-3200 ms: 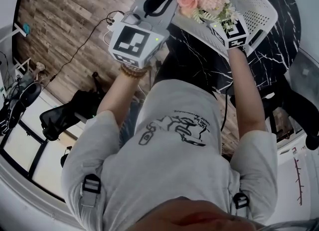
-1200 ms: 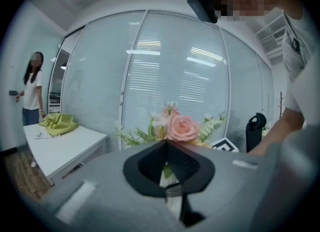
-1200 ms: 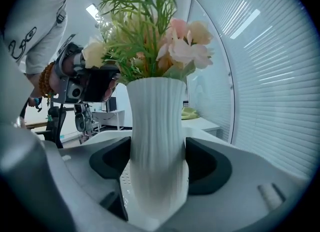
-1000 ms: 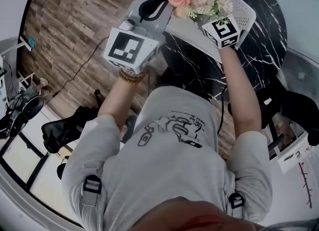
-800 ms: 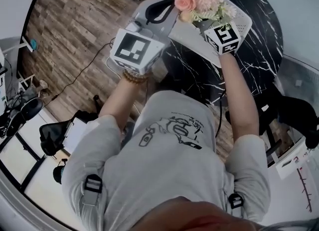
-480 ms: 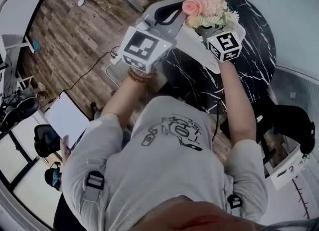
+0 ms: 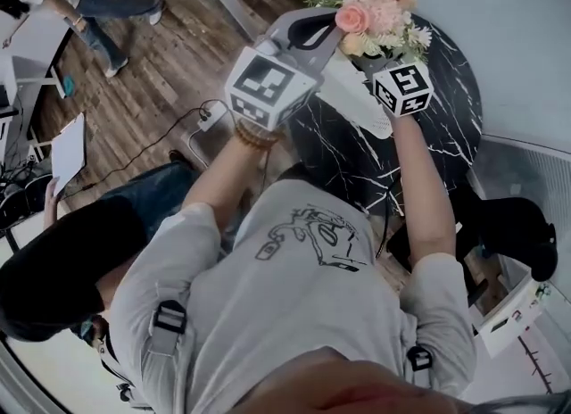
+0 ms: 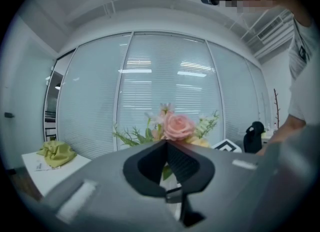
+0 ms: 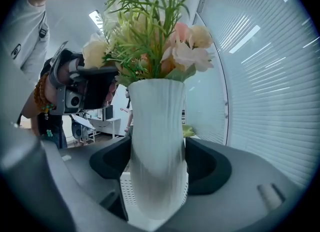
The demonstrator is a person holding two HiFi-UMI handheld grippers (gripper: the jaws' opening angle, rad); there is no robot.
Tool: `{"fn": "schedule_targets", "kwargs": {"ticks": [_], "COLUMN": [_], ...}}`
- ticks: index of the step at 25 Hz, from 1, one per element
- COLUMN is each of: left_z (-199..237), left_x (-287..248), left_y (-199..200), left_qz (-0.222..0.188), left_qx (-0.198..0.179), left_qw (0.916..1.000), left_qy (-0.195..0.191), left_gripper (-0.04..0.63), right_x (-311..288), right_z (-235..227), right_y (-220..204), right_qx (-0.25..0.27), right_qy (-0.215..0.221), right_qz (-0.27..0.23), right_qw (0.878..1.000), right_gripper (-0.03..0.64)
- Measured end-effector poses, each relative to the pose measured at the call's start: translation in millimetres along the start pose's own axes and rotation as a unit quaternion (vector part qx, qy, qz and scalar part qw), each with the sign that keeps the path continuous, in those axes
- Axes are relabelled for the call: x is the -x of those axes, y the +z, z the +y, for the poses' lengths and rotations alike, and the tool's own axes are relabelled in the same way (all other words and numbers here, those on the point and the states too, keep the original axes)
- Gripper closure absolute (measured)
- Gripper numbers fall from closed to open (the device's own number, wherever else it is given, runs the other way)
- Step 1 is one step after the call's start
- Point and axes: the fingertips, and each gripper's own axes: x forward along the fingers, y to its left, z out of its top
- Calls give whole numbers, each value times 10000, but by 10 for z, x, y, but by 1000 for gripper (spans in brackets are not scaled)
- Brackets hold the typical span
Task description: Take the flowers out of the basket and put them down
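Note:
A bouquet of pink and white flowers [image 7: 370,11] stands in a ribbed white vase [image 9: 157,126]. My right gripper [image 9: 159,161] is shut on the vase's body, one pad on each side. The vase hangs above the white perforated basket [image 7: 355,102], which lies on the black marble table [image 7: 437,127]; the basket [image 9: 127,188] shows just under the vase. My left gripper [image 7: 326,28] is shut, its tips meeting right beside the bouquet's pink rose [image 8: 177,125]. Whether it pinches a stem I cannot tell. The left gripper [image 9: 82,93] shows left of the flowers.
A person in dark clothes [image 7: 53,260] is close at the lower left, and another person [image 7: 71,2] stands on the wood floor at top left. A cable and power strip [image 7: 210,118] lie on the floor. A black chair [image 7: 513,225] stands to the right.
Both grippers have risen together, and the vase of flowers has come up away from the basket. A person in dark clothes has come into view at the lower left.

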Motion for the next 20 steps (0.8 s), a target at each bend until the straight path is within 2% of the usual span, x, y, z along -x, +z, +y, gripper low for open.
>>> {"fn": "schedule_targets", "kwargs": {"ticks": [8, 20], "left_z": [-140, -730], "left_x": [12, -347], "left_y": [55, 237], "left_qz": [19, -138], "left_qx": [-11, -30], "left_qw": [10000, 9977], "left_qy": [-85, -666], "left_gripper": [593, 593], "right_x": [163, 861], "right_z": [18, -267], "right_y": [40, 50], "right_qx": [30, 53], "right_qy": [-99, -644], "right_qz": [8, 55], "right_qw": [9999, 9979], "right_gripper": [273, 273]}}
